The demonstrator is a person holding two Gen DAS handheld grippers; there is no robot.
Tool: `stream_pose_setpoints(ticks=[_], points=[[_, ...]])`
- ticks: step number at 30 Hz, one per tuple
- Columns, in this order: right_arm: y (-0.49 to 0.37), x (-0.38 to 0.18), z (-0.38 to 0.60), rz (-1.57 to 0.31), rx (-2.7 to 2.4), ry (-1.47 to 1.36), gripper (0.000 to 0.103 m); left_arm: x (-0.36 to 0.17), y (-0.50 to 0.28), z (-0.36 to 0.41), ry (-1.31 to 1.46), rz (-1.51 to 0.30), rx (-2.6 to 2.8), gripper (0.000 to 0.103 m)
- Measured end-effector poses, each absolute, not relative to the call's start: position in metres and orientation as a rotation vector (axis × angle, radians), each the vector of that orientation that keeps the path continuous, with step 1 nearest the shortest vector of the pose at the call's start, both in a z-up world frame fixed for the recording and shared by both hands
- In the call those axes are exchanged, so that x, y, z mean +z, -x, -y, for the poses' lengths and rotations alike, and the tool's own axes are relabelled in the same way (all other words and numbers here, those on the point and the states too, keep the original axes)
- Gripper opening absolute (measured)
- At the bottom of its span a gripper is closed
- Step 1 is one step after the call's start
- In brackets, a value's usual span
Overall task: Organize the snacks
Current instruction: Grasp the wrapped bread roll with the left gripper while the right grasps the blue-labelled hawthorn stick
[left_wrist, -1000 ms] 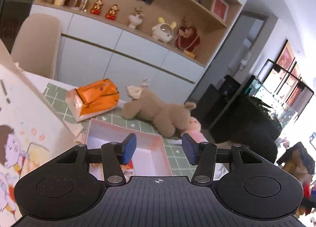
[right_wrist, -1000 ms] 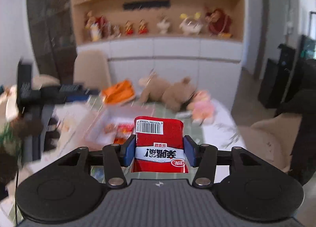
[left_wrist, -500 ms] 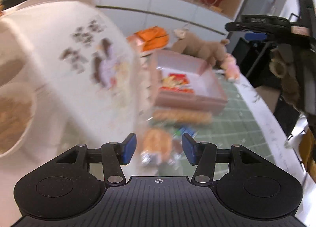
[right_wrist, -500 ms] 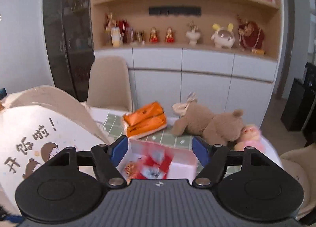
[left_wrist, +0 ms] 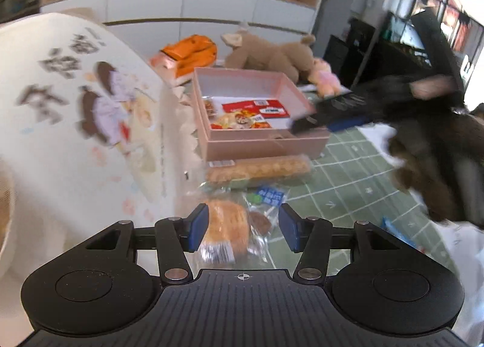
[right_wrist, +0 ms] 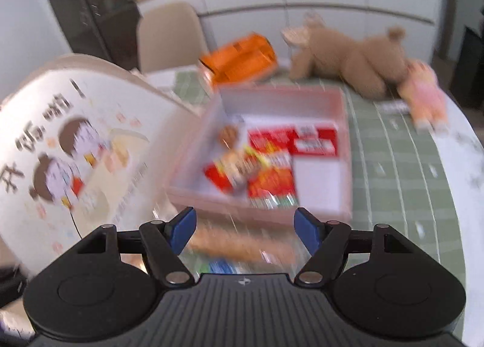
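Observation:
A pink box (left_wrist: 266, 144) on the green mat holds several snack packs, among them a red pack (left_wrist: 257, 106). The box (right_wrist: 343, 147) and red pack (right_wrist: 314, 141) also show in the right wrist view. In front of the box lie a long biscuit pack (left_wrist: 260, 168), a blue-green sachet (left_wrist: 269, 196) and a clear-wrapped bun (left_wrist: 225, 226). My left gripper (left_wrist: 243, 227) is open, with the bun between its fingers, not squeezed. My right gripper (right_wrist: 245, 230) is open and empty, just above the box's near wall; it also shows in the left wrist view (left_wrist: 329, 121).
A large white paper bag with cartoon print (left_wrist: 81, 123) stands left of the box. An orange tissue pack (left_wrist: 190, 50), a brown plush toy (left_wrist: 272, 53) and a pink plush (left_wrist: 325, 78) lie behind it. A beige chair (right_wrist: 169, 35) stands beyond the table.
My right gripper let the red pack go into the box and has dropped toward its near edge. My left gripper swung down to the loose snacks in front of the box.

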State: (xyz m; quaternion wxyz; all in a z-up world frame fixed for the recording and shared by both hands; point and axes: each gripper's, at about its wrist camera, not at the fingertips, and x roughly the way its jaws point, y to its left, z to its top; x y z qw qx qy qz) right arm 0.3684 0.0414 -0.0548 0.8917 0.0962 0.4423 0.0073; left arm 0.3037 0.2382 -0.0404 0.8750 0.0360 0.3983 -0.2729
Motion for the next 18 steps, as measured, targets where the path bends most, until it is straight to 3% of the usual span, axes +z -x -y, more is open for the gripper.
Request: stream_pose_setpoints(ticks=[7,14,18], points=[[-0.33,-0.073,-0.03,-0.965,-0.032,-0.231,0.072,-0.089,-0.334,-0.216,-0.164,-0.91,-0.489,0.053],[-0.354,-0.102,-0.059,-0.985,0.018,-0.297,0.071,-0.088,-0.304,-0.223,-0.173,-0.968,-0.596,0.049],[-0.367,-0.116,-0.09,-1.016,0.028,-0.218,0.058,-0.085,-0.288,-0.229,-0.145,-1.019,-0.589,0.047]])
